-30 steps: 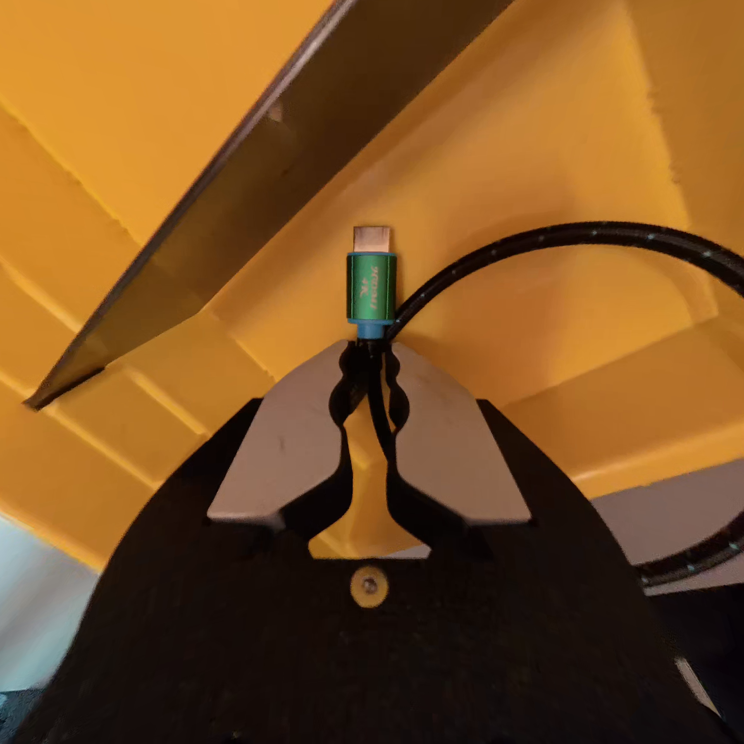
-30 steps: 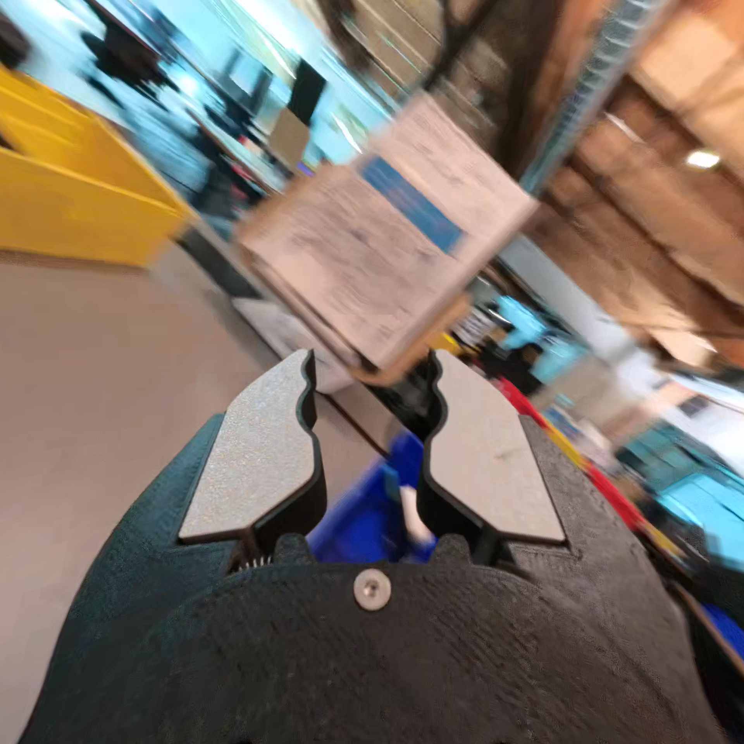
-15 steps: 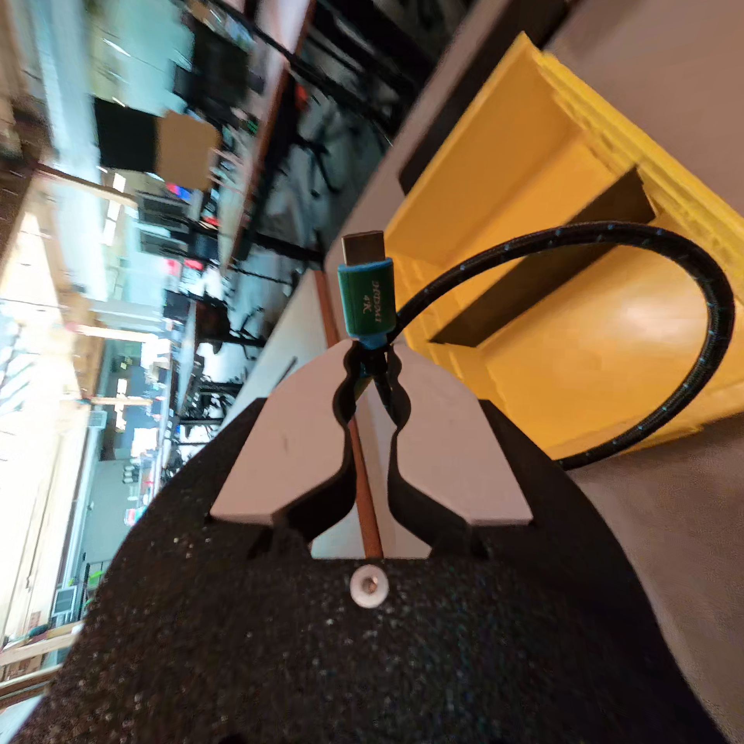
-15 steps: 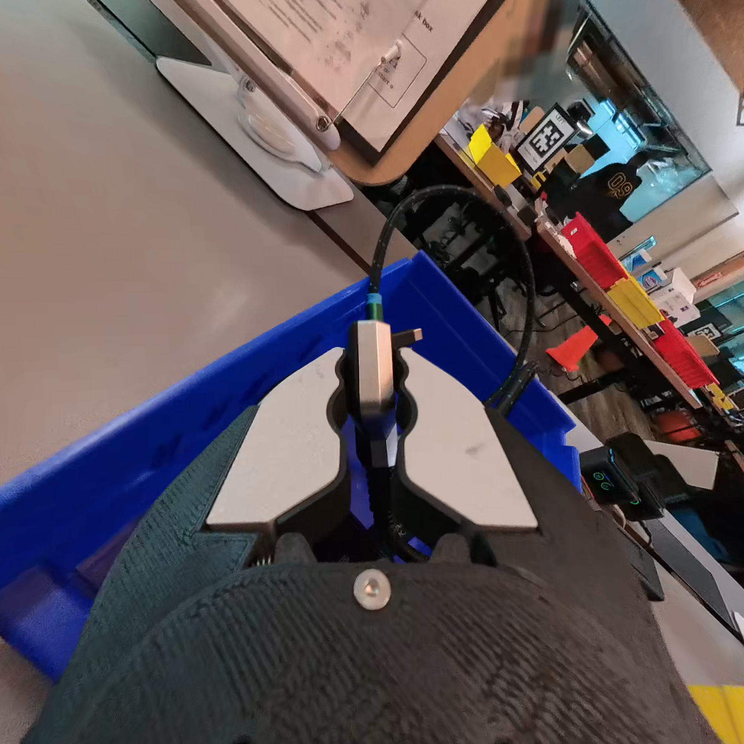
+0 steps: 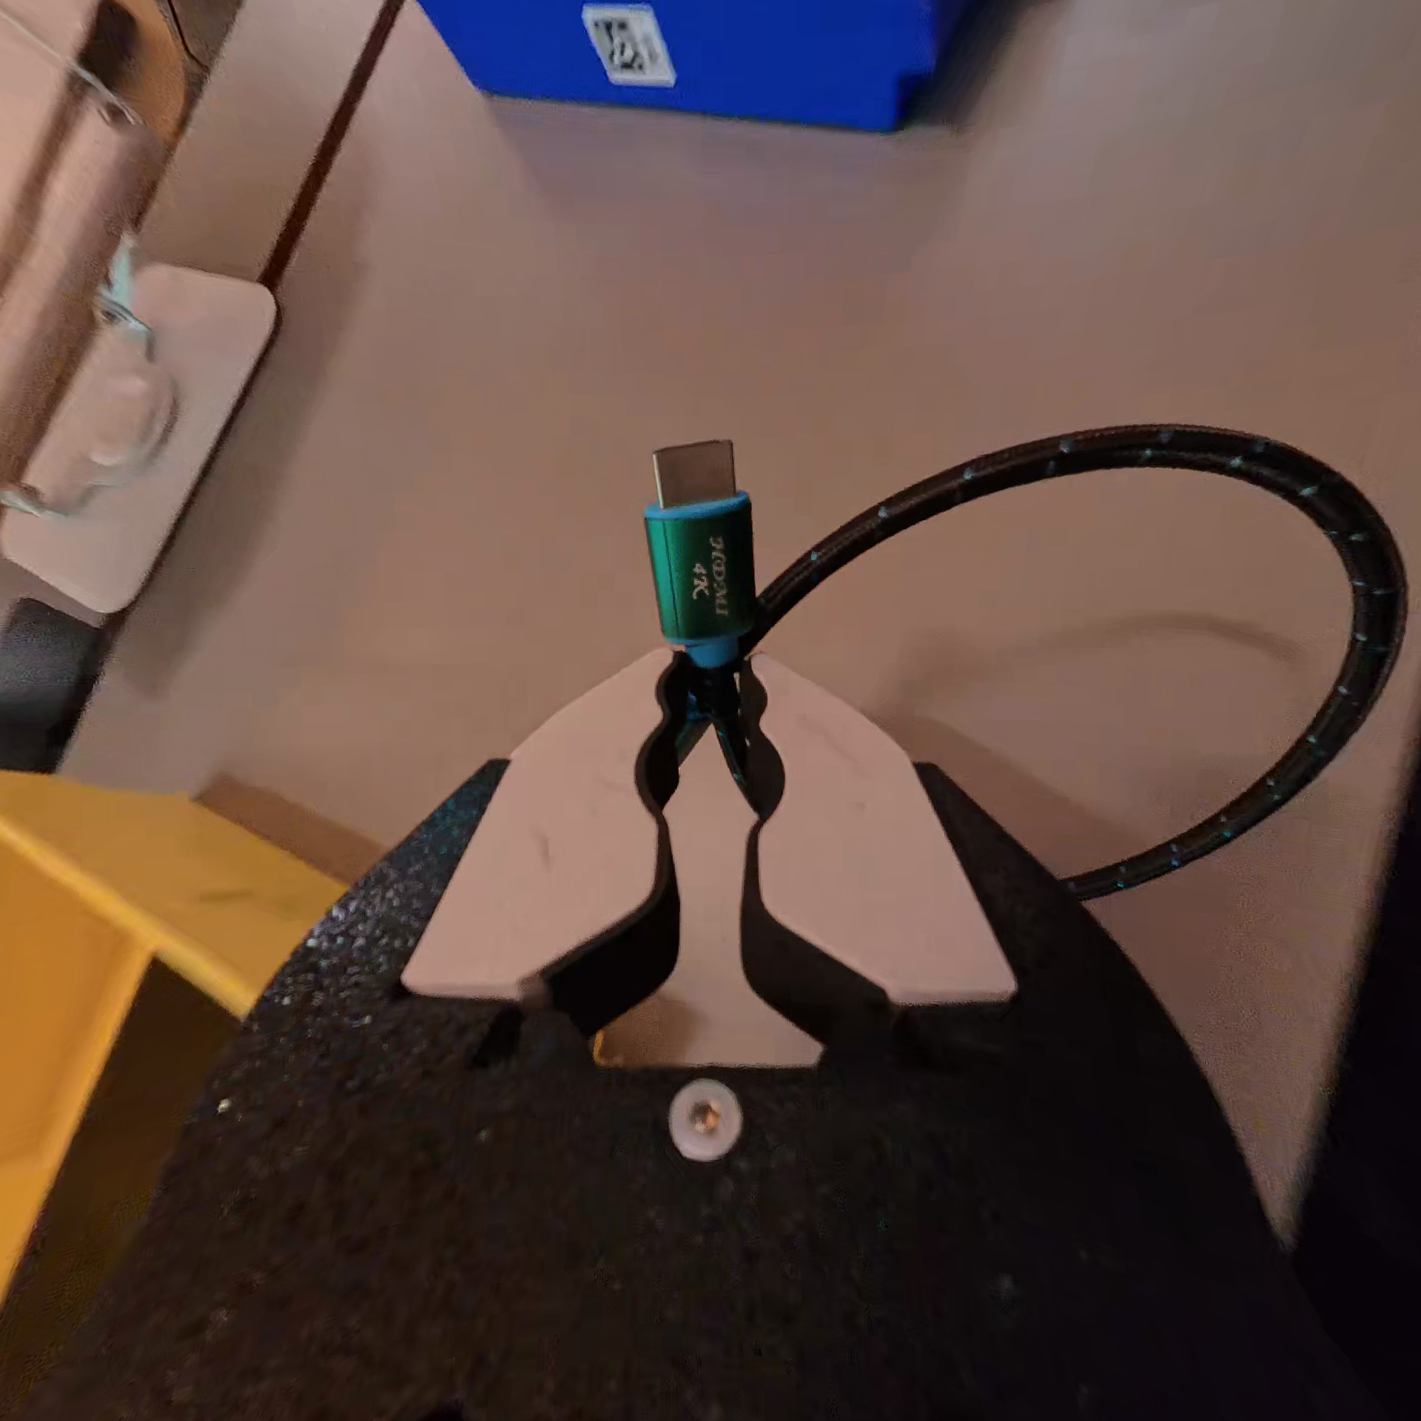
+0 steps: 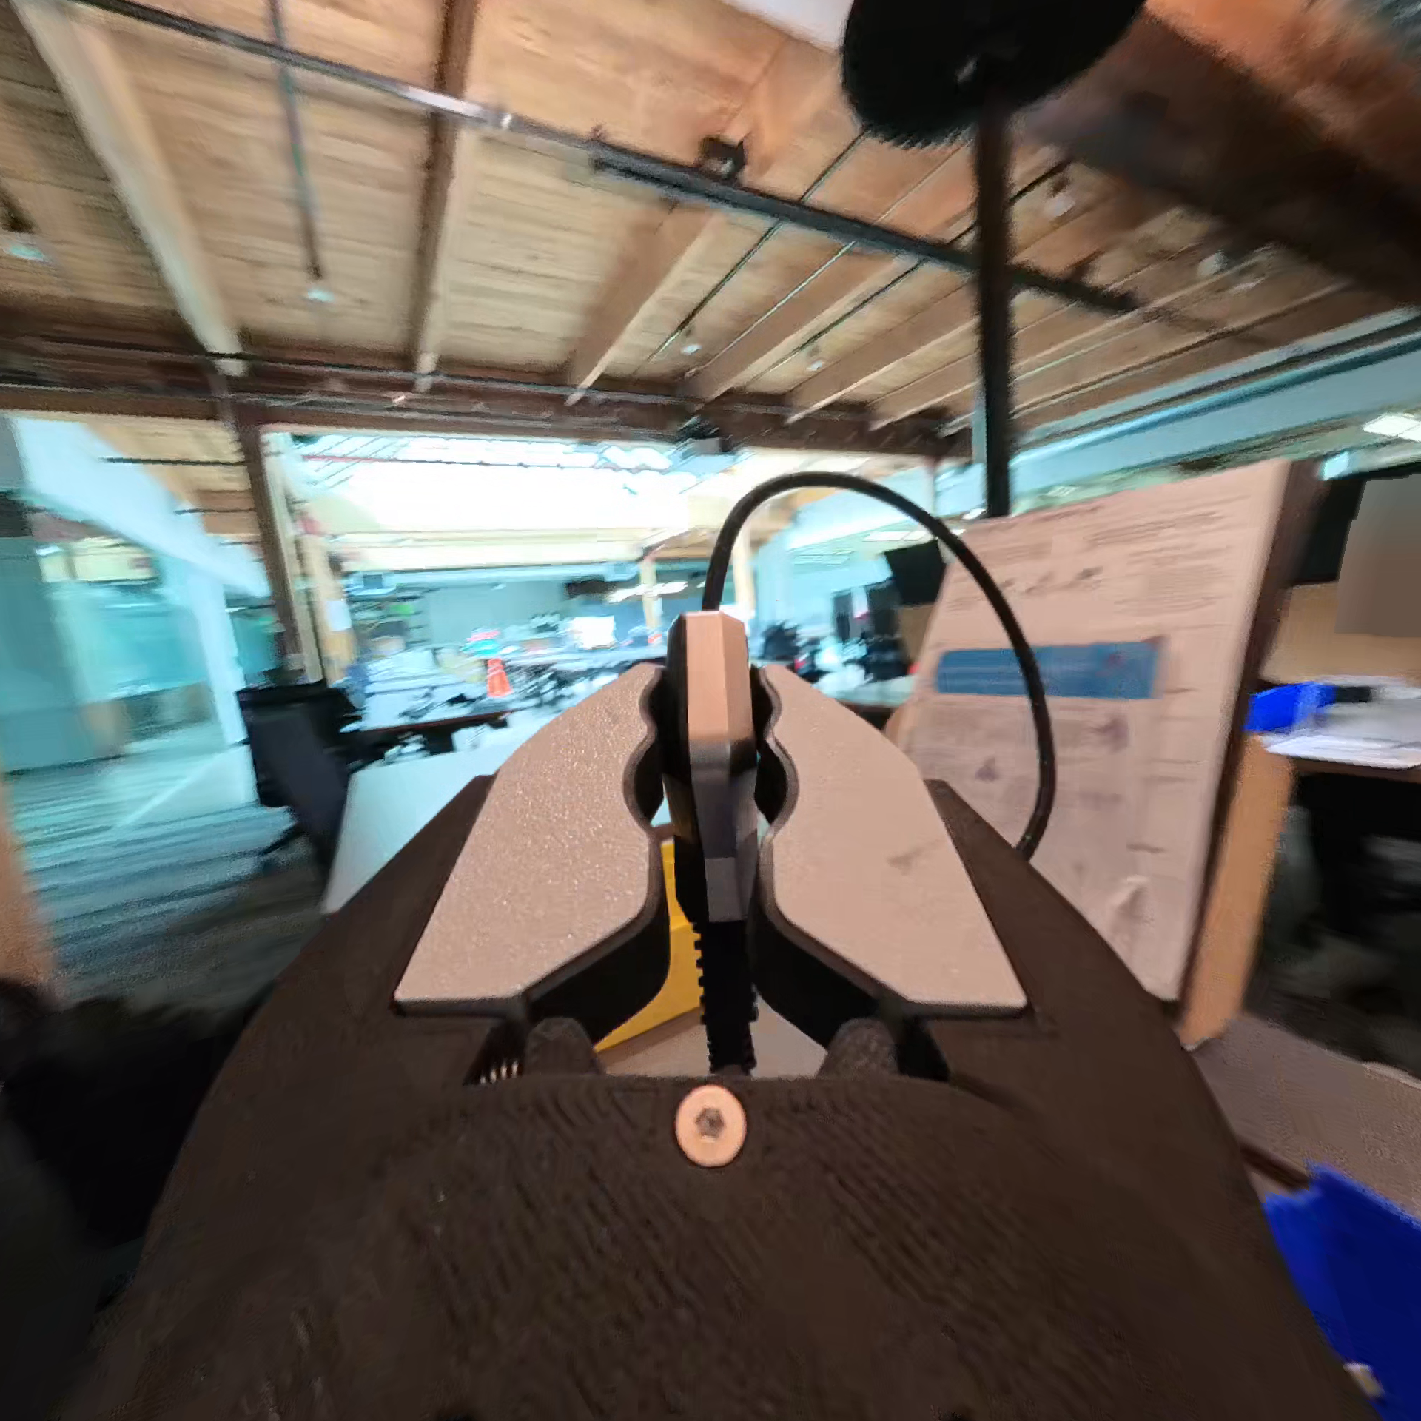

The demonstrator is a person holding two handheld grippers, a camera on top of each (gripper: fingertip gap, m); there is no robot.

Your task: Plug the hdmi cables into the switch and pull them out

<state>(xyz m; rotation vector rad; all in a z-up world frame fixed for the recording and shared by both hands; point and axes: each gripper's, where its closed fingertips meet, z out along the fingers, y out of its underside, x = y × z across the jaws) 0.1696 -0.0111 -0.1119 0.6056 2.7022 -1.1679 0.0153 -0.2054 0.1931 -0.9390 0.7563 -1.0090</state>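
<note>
Gripping the hdmi cable (image 5: 1199, 584) just below its green plug (image 5: 698, 573) in our left claw (image 5: 706, 669); our right claw (image 6: 709, 738) clamps the switch (image 6: 711, 707); we fear the plug pivoting and missing its port.

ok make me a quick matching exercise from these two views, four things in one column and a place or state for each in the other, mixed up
Things:
1. green hdmi plug
2. grey switch
3. blue bin
4. yellow bin

Places or states:
A. at the lower left edge of the left wrist view
B. clamped edge-on in the right claw
C. sticks out past the tips of the left claw, metal end bare
D. on the table at the top of the left wrist view

Pairs: 1-C, 2-B, 3-D, 4-A
</note>
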